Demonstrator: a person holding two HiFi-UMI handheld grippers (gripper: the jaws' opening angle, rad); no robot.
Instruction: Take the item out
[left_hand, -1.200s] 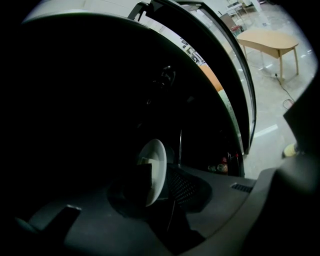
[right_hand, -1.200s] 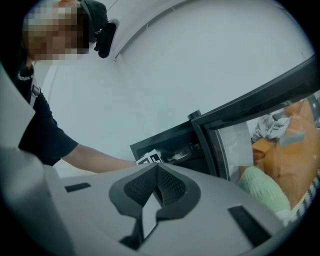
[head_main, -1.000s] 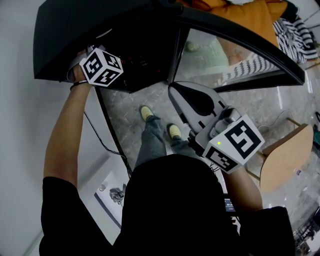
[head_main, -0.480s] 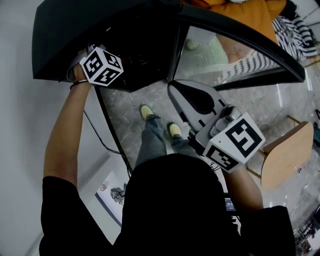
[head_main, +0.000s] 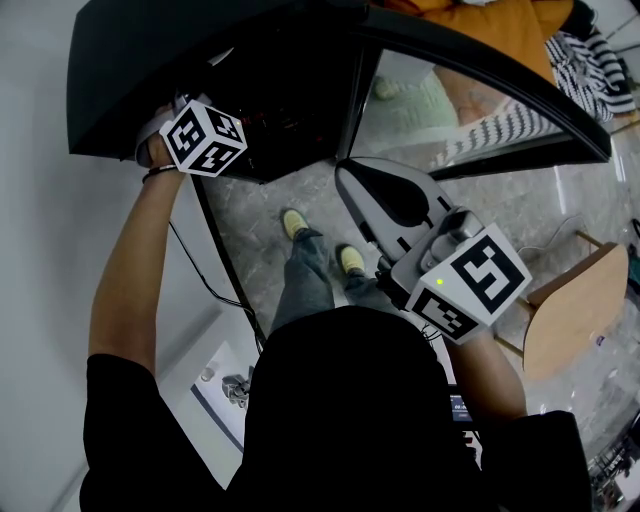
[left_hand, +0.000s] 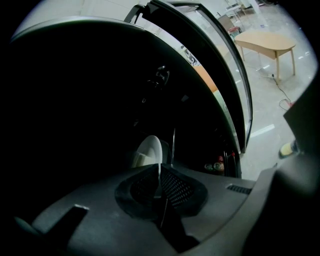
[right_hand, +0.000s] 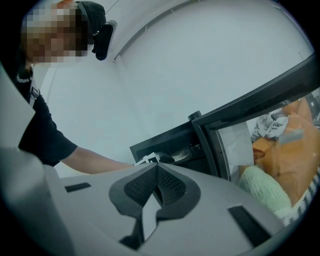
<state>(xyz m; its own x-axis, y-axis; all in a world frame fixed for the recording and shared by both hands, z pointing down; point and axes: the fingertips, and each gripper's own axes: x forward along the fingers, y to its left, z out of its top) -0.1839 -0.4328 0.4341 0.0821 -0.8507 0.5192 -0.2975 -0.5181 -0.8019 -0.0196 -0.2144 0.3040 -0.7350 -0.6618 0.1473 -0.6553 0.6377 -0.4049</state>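
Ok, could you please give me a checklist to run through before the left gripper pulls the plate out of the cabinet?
1. Grip: the jaws of the left gripper have just been closing, and the rim of the white plate sits pinched between the pads: ok.
2. Way out: the glass door of the dark cabinet stands open: ok.
3. Other hand: the right gripper is outside the cabinet, jaws together, nothing between them: ok.
4. Obstacle: whether the thin upright rod beside the plate is clear of it: cannot tell.
5. Support: what the plate rests on is too dark to see: cannot tell.
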